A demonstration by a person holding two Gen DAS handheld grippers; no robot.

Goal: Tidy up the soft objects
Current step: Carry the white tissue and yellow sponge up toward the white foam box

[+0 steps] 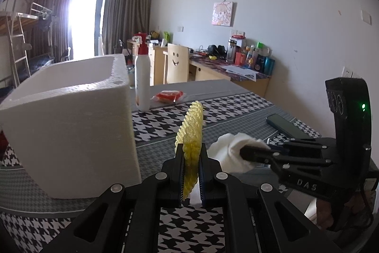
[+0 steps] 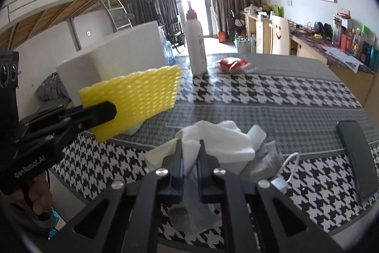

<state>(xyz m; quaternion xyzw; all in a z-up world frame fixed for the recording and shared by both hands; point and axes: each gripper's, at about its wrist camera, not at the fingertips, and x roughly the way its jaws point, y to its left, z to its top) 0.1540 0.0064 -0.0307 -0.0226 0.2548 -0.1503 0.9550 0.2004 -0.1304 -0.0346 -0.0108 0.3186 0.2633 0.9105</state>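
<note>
You are holding the left gripper (image 1: 191,159) pressed together on a yellow foam net (image 1: 192,125), which is standing edgewise above the table (image 1: 236,106), just beside the white foam box (image 1: 71,125) at the table's left side. Your right gripper (image 2: 191,151) is pinching a white cloth (image 2: 220,136) from the small heap of soft pieces lying near the table's near edge; a grey cloth (image 2: 263,158) is still resting under it. Judging by this, the task is at an early stage: two items are in hand, none is visibly in the box, whose inside is hidden from both views. You are pointing both grippers forward and slightly downward, the right one crossing close beside the left. A phone (image 2: 355,155) is lying towards the right edge.
</note>
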